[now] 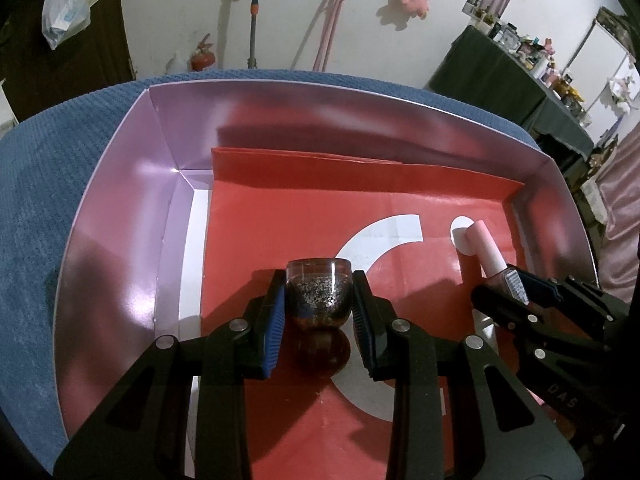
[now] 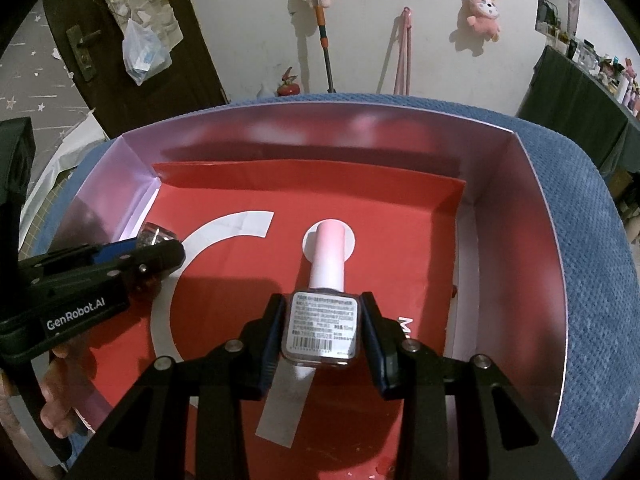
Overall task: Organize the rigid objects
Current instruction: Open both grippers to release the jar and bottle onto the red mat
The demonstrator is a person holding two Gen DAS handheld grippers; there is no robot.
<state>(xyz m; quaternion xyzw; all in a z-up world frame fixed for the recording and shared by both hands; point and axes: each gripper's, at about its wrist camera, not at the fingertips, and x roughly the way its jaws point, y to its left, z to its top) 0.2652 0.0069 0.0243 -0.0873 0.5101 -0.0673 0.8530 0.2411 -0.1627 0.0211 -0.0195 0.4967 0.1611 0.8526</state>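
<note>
Left tongs (image 1: 319,304): clenched on a small glitter bottle (image 1: 319,292), blue pads pressed to either side of its clear, rounded body.
Glitter bottle: held over the left half of the box floor, its dark round cap (image 1: 320,354) towards the camera, its flat base pointing at the far wall of the box.
Right tongs (image 2: 323,326): clamped on a nail polish bottle (image 2: 323,326), one pad on each flank of the square glass body.
Nail polish bottle: printed label with a barcode faces up; its long pink cap (image 2: 329,250) points away, the tip lying over a white dot printed on the liner. It sits towards the right half of the box.
Box (image 1: 120,208): a shallow open carton with pale lilac inner walls, resting on a blue textured cloth (image 1: 48,168).
Liner: a red sheet (image 1: 280,232) with a white curved mark covers most of the box floor, its far edge folded up against the wall.
Spacing: the two pairs of tongs are side by side inside the box, apart, not touching.
Room: a pink plush toy (image 2: 484,14) hangs on the white wall behind; a mop handle (image 2: 322,28) leans there too.
</note>
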